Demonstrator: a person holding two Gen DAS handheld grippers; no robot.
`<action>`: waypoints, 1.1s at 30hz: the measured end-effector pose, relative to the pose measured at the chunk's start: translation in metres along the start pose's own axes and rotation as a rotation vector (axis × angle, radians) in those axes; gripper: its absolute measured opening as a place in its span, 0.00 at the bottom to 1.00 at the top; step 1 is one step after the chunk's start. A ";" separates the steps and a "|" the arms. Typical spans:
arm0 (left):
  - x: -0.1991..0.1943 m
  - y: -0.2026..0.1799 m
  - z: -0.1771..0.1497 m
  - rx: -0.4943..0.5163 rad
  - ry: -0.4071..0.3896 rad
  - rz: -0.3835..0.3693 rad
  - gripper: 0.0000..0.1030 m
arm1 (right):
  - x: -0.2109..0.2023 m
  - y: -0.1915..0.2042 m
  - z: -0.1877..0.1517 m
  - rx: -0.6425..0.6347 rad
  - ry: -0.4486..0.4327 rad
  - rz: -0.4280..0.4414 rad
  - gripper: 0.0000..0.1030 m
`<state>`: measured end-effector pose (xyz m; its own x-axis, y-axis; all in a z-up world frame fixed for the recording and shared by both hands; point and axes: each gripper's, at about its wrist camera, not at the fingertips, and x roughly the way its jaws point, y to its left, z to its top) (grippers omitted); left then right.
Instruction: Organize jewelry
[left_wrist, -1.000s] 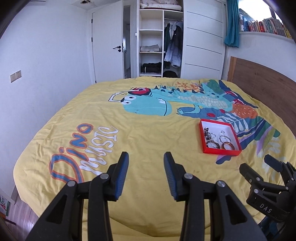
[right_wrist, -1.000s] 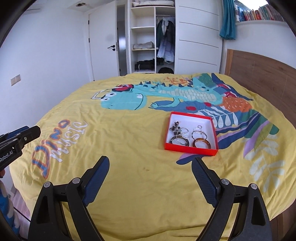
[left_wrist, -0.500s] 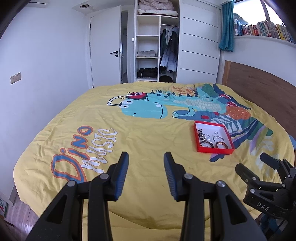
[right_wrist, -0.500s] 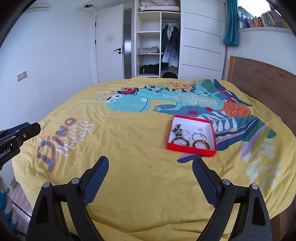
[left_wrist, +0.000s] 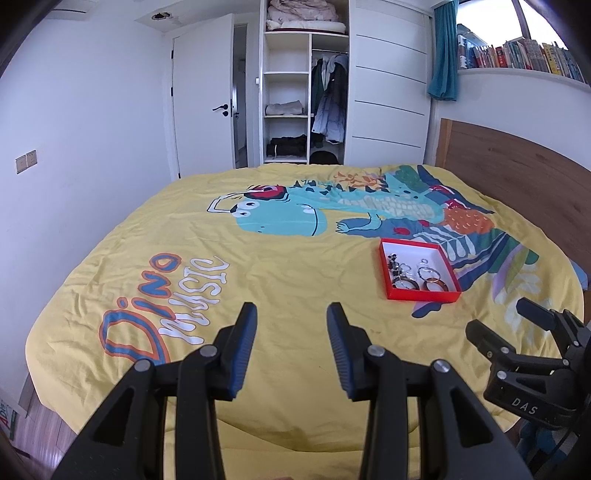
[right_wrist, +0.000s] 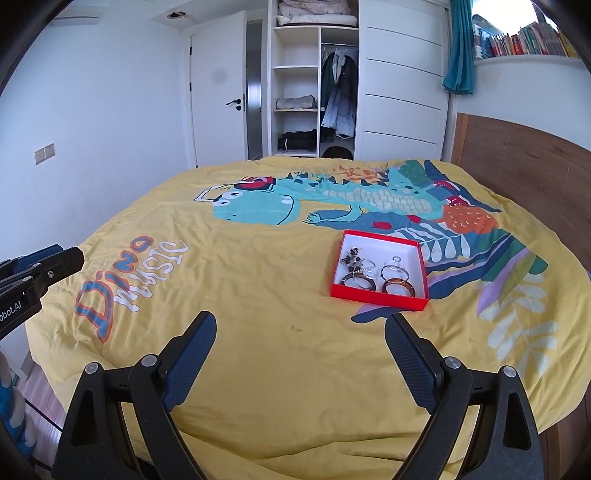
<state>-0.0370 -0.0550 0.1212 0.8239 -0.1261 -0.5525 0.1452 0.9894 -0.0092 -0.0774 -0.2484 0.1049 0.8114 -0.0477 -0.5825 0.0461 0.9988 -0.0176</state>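
Observation:
A shallow red box (left_wrist: 421, 295) (right_wrist: 376, 297) with a white floor lies on the yellow bedspread, right of centre. In it lie several bracelets and rings, among them a brown bangle (right_wrist: 398, 287) and a dark beaded piece (right_wrist: 351, 256). My left gripper (left_wrist: 291, 314) is open and empty, held above the near edge of the bed, left of the box. My right gripper (right_wrist: 300, 323) is wide open and empty, above the near edge, just short of the box. Each gripper shows at the edge of the other's view.
The bed has a yellow dinosaur cover (right_wrist: 258, 280) and a wooden headboard (right_wrist: 517, 166) at the right. A white wardrobe with open shelves (right_wrist: 295, 81) and a door (right_wrist: 218, 88) stand beyond the bed. A bookshelf (left_wrist: 517, 55) runs along the upper right wall.
Both grippers have drawn back and tilted up, so the box sits farther away and more of the room shows. Neither gripper's opening has changed.

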 end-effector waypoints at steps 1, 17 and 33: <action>0.000 0.000 0.000 0.000 0.001 -0.001 0.36 | 0.000 0.000 0.000 0.001 0.000 0.000 0.89; -0.001 -0.003 -0.002 0.005 0.003 -0.003 0.36 | -0.003 -0.004 -0.004 0.003 0.007 -0.001 0.90; 0.001 -0.004 -0.006 0.008 0.010 -0.006 0.36 | 0.001 -0.006 -0.005 0.010 0.013 -0.005 0.91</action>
<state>-0.0404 -0.0581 0.1156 0.8177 -0.1315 -0.5604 0.1546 0.9880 -0.0064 -0.0799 -0.2548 0.1003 0.8036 -0.0523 -0.5929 0.0558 0.9984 -0.0124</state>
